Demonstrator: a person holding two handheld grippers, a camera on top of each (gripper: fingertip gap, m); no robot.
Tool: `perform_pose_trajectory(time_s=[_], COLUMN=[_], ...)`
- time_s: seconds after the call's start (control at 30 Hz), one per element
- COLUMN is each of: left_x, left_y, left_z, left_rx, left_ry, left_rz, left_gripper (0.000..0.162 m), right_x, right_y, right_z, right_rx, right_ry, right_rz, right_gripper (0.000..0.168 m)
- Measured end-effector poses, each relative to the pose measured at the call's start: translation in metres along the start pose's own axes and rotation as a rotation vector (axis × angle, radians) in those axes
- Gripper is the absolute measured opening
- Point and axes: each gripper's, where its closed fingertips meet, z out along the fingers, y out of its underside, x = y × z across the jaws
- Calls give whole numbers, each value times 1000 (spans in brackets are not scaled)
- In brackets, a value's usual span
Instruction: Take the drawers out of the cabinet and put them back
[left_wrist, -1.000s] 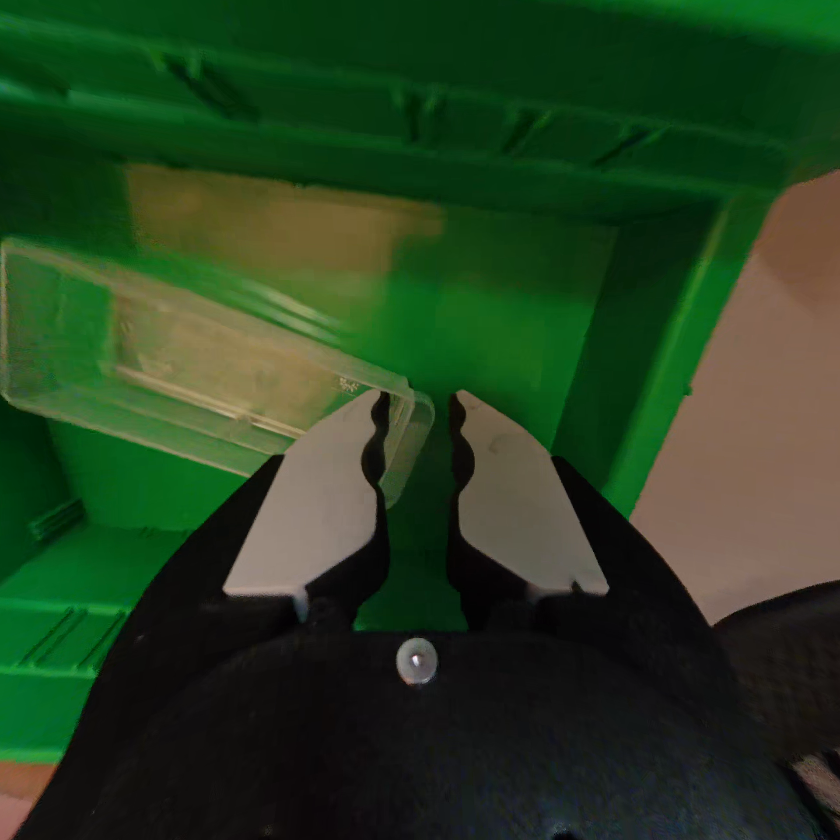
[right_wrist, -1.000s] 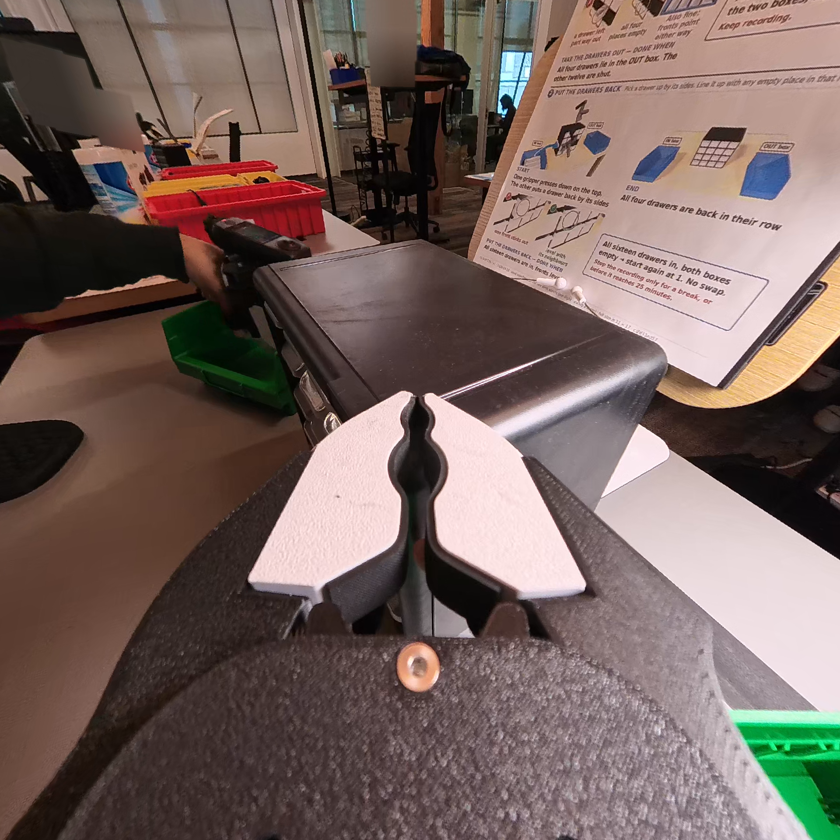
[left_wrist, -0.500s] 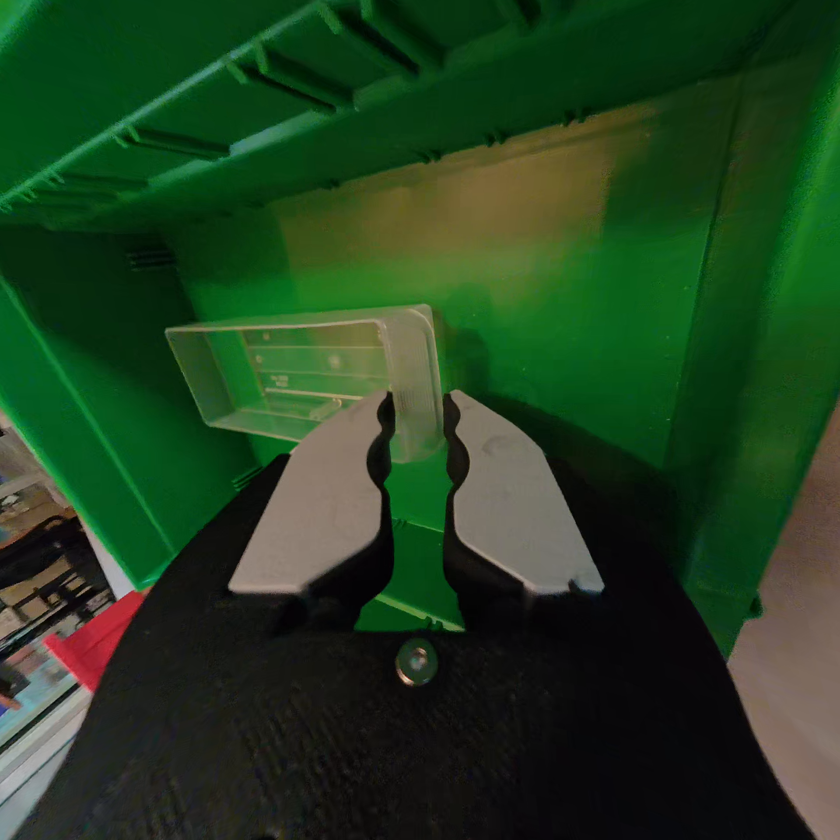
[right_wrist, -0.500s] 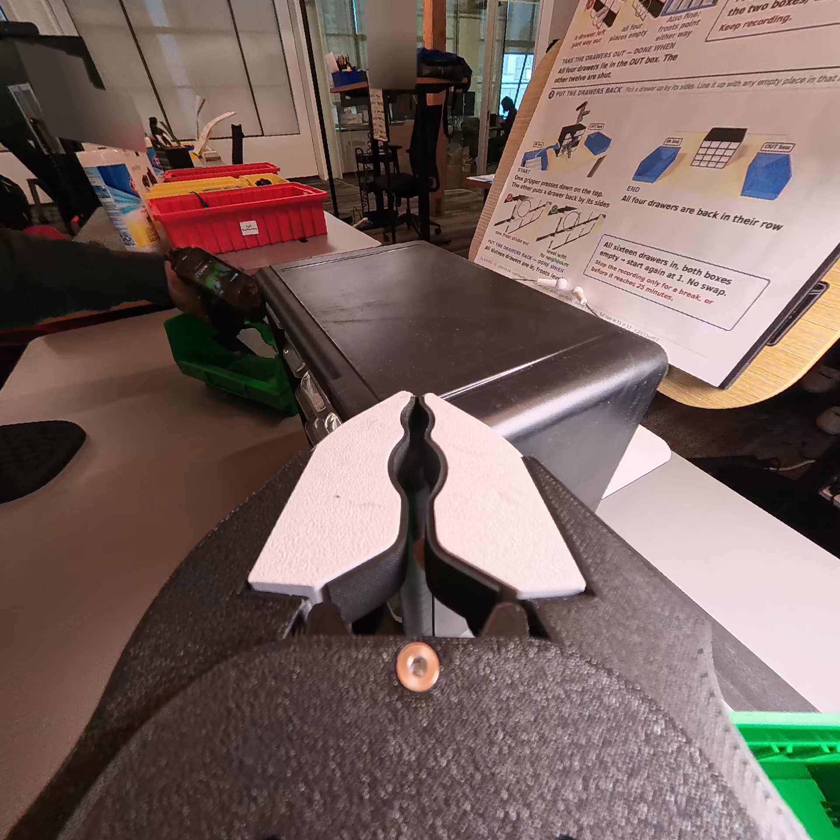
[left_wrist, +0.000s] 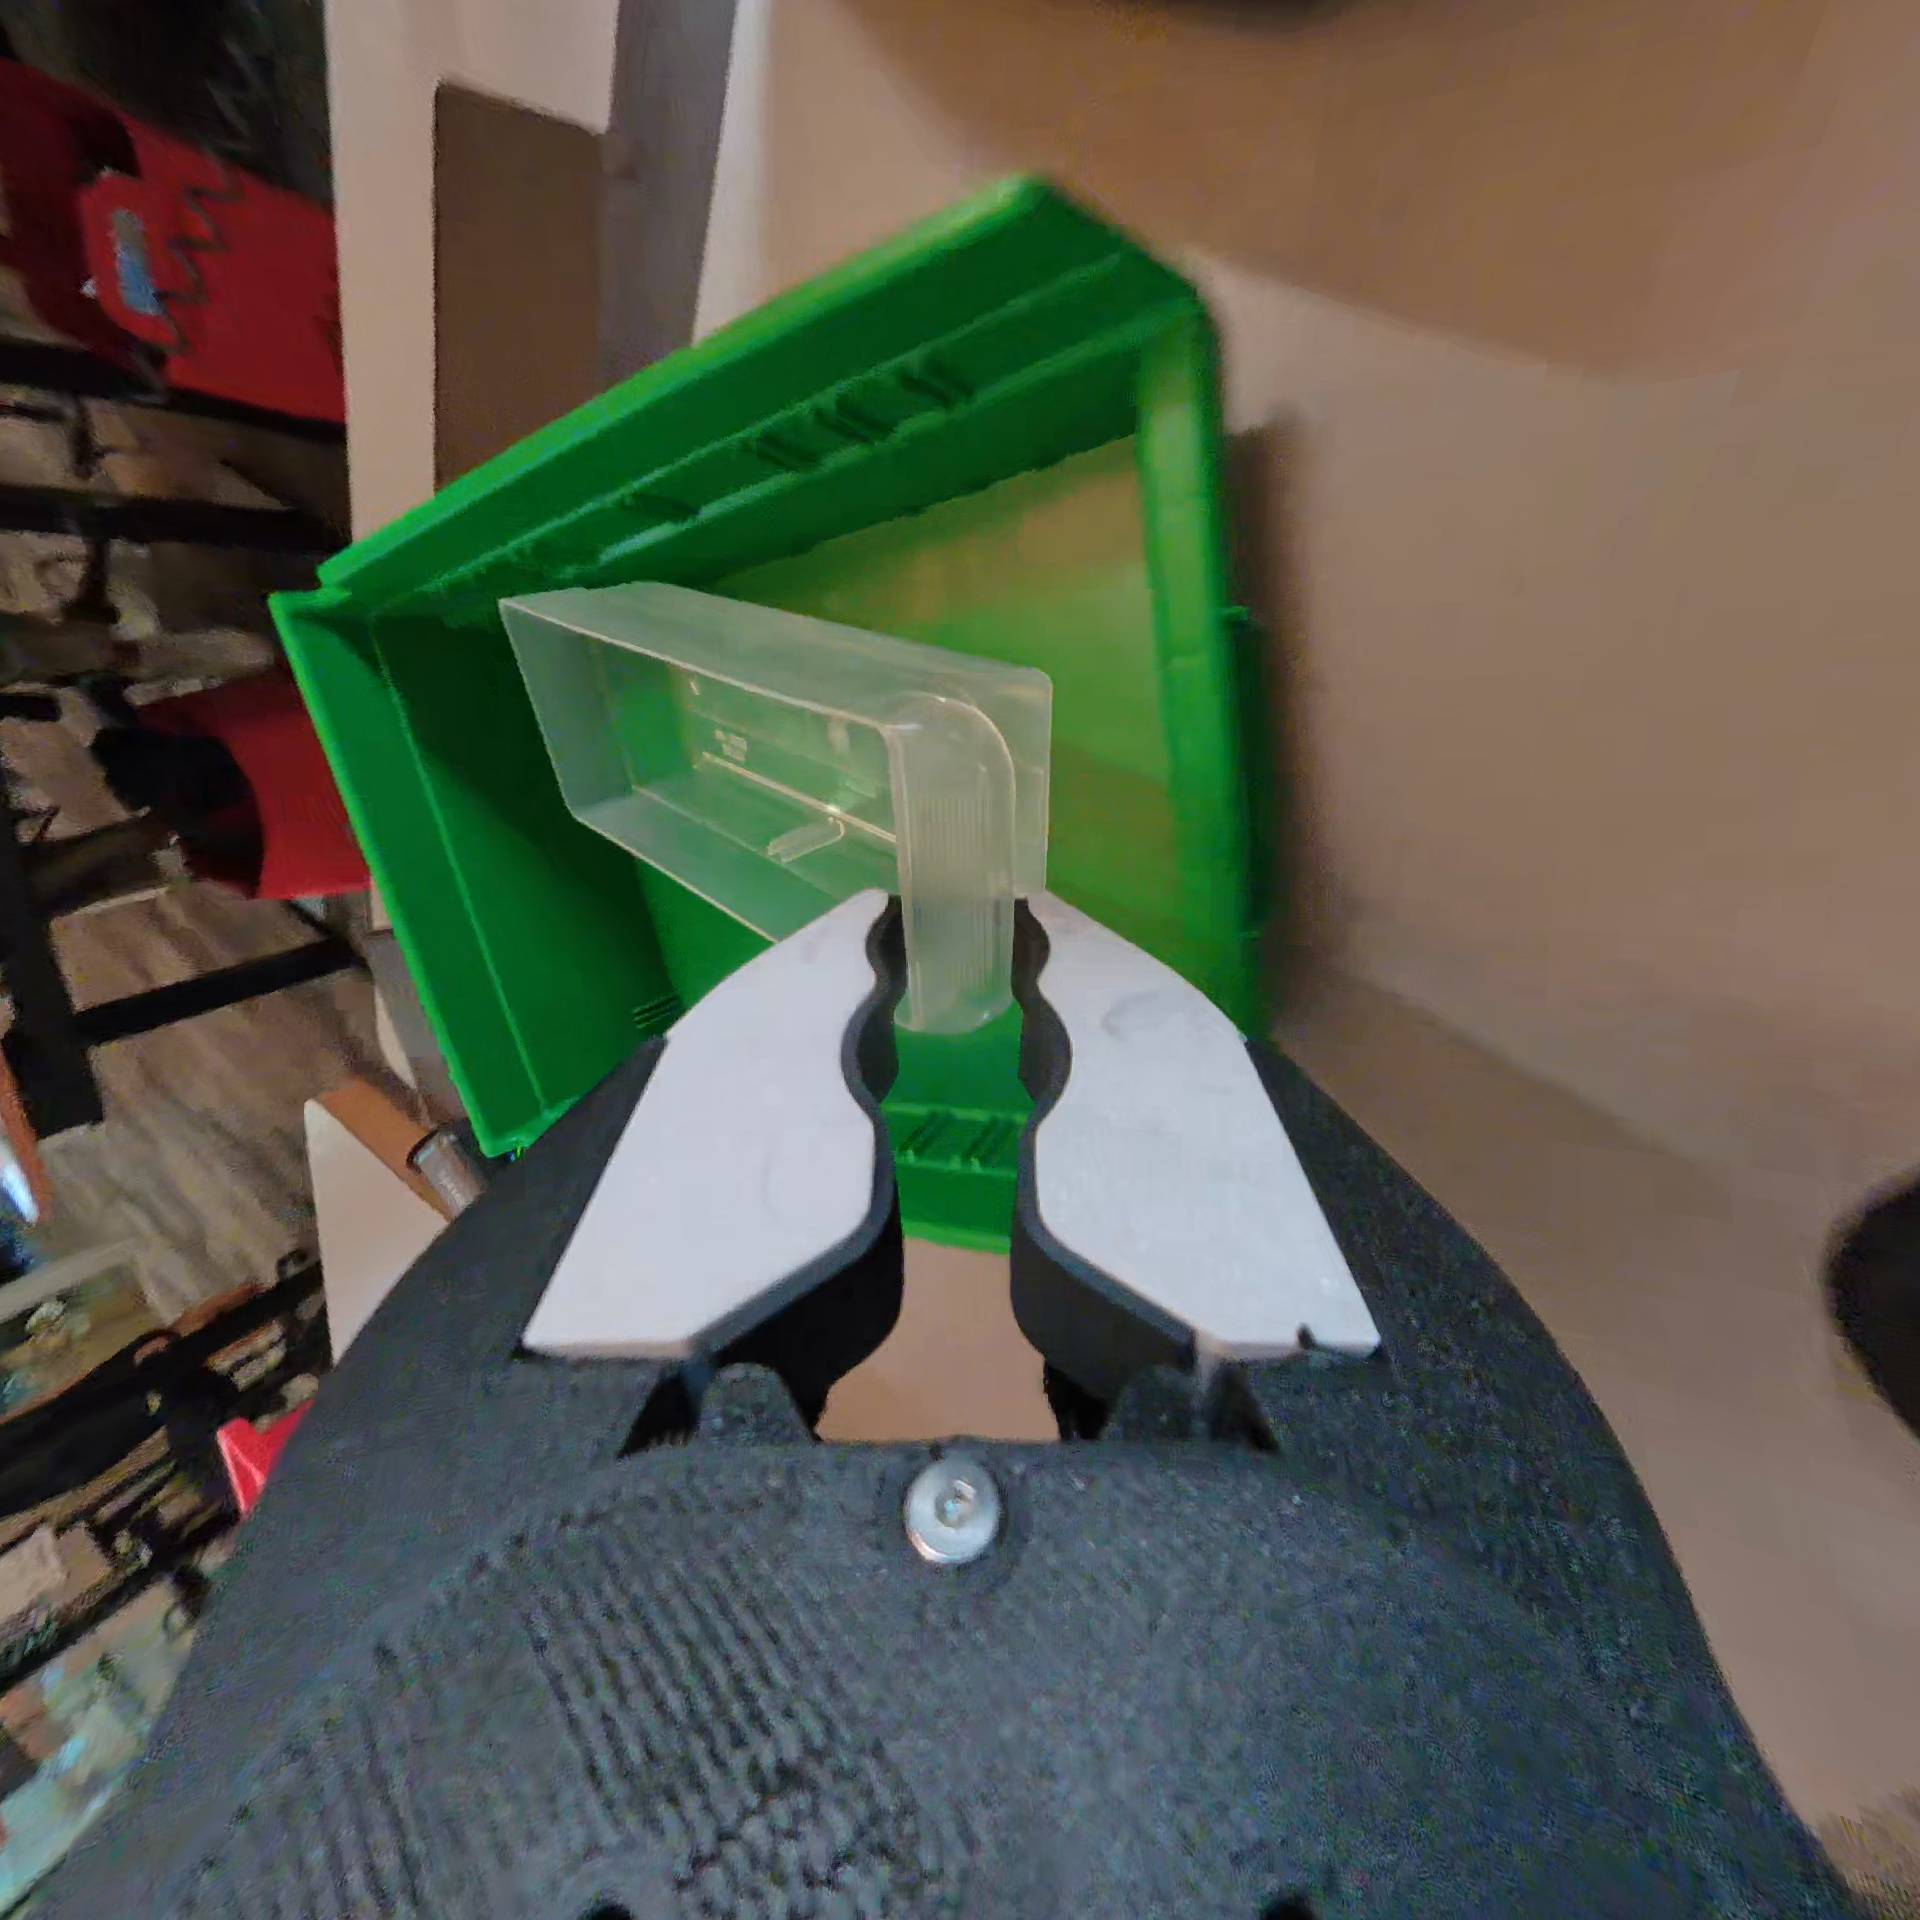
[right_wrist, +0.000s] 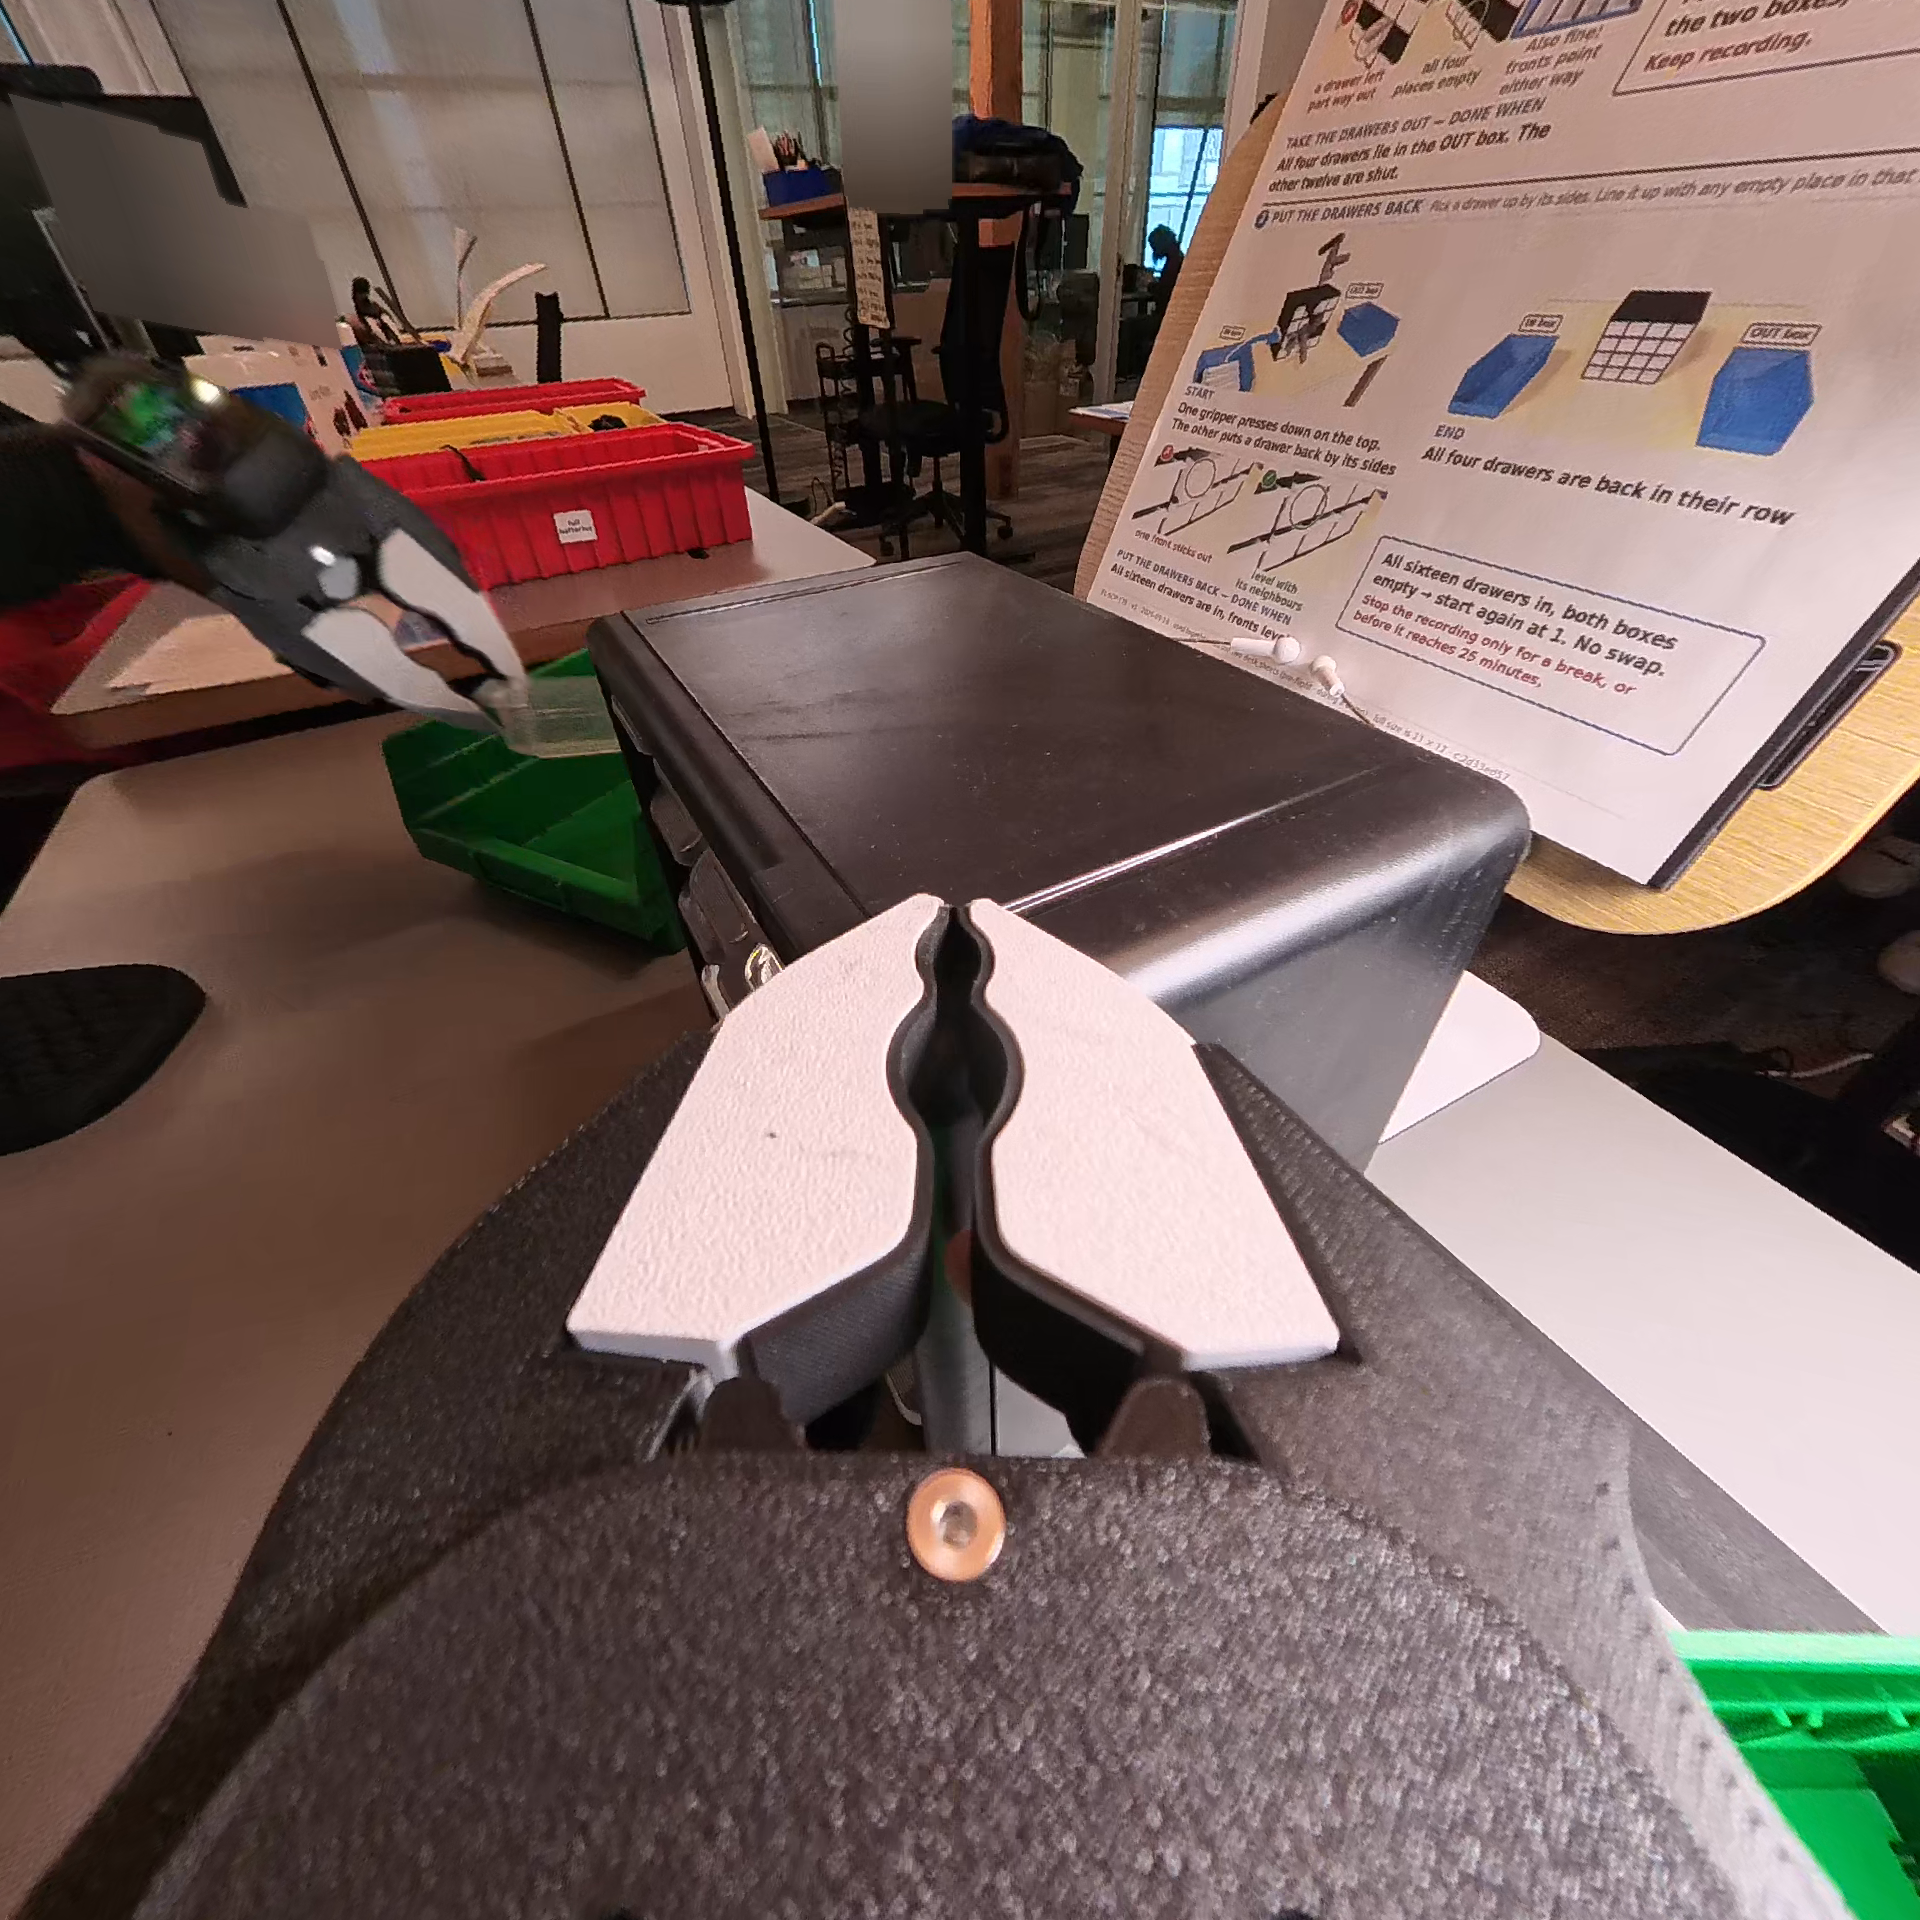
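Drawer (left_wrist: 774, 748) of clear plastic now hangs in the air, pinched by its front pull tab between the fingers of the left gripper (left_wrist: 954, 940), which are narrowed onto the tab with only its thickness between them. A moment ago the drawer sat low inside the green bin (left_wrist: 1184, 623), close against its floor and walls; now the whole bin shows beyond the fingertips, with its rim clear of the drawer. Seen from the right wrist, the left gripper has risen from bin level to about the height of the top of the black cabinet (right_wrist: 997, 748), just beside its front edge. That suggests the return half of the task is under way: this drawer looks bound for an empty slot, not visible here. Right gripper (right_wrist: 954, 920) rests on the cabinet's top near corner, fingers pressed together on nothing, unchanged, probably steadying the cabinet.
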Motion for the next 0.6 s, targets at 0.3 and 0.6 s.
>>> perform_pose_trajectory(time_s=[0.3,0.6], left_x=[98,149], left_y=[-84,-215], left_z=[-121,-143], left_rx=[142,306], left_ry=[383,523], left_rz=[216,348], left_gripper=[20,20], right_x=[0,-1], right_y=[0,0], right_z=[0,-1], right_rx=[7,1], right_ry=[-1,5], right_rz=[8,0], right_gripper=[0,0])
